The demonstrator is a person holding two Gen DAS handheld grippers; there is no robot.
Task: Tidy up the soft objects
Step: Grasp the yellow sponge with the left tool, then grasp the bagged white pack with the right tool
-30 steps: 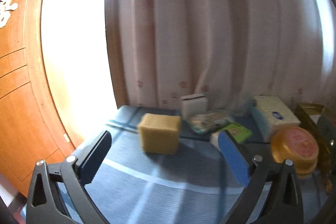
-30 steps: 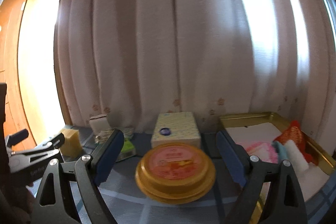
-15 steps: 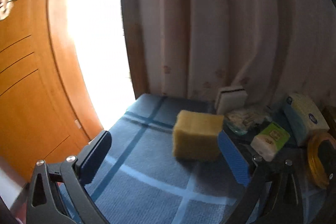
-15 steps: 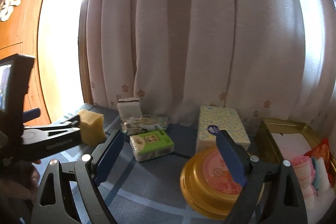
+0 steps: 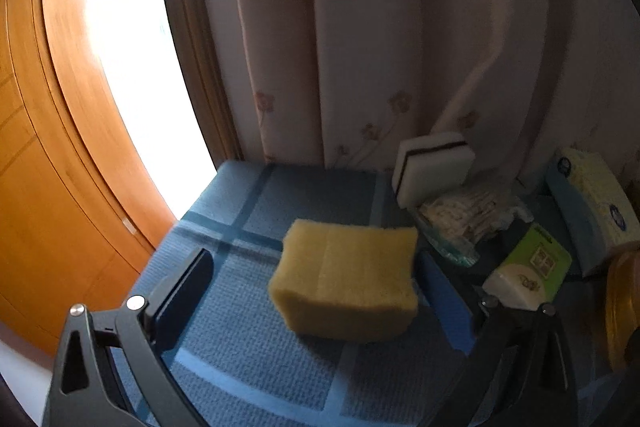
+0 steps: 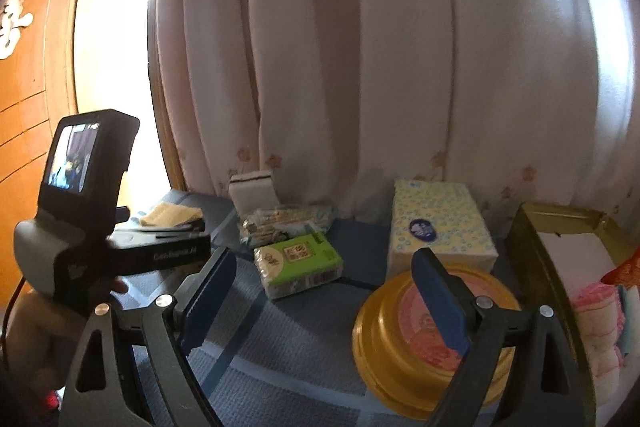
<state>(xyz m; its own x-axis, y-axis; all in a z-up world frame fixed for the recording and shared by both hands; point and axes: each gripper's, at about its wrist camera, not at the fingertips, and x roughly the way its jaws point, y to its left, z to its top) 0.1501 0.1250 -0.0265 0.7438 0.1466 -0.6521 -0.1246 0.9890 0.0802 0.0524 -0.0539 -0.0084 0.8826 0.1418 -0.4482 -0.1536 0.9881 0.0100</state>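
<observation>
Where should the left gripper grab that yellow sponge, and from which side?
Grip the yellow sponge across its two short ends, coming in level from the front. It lies flat on the blue cloth, and the open left gripper already has it partly between its fingers. Close gently, since it looks squashy.

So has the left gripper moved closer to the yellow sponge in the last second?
Yes. The left gripper has advanced toward the curtain; its open jaws now flank the yellow sponge, which looks larger than before.
</observation>
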